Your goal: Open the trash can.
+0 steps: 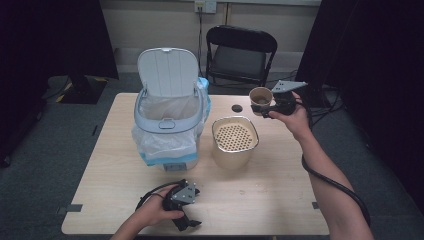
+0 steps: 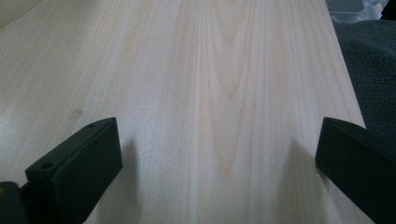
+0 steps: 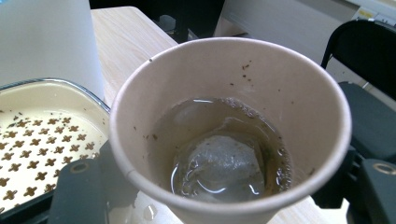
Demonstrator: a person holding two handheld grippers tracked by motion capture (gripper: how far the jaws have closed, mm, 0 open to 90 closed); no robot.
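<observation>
A paper cup [image 1: 260, 95] hangs above the table's far right corner, with my right gripper [image 1: 261, 106] shut on its sides. In the right gripper view the cup [image 3: 233, 93] holds a little brownish liquid and a soaked tea bag [image 3: 219, 163], with dark specks on its inner wall; my right gripper [image 3: 229, 198] has a jaw on each side of it. My left gripper [image 1: 188, 221] lies on the table near the front edge, held by a hand. In its own view the left gripper [image 2: 215, 158] stands open over bare wood [image 2: 210, 70].
A square beige pot with a perforated strainer insert [image 1: 235, 135] stands mid-table, just left of and below the cup [image 3: 42, 140]. A white bin [image 1: 167, 120] with raised lid and plastic liner is to its left. A small black disc [image 1: 237, 108] lies behind the pot. A folding chair [image 1: 241, 50] stands beyond the table.
</observation>
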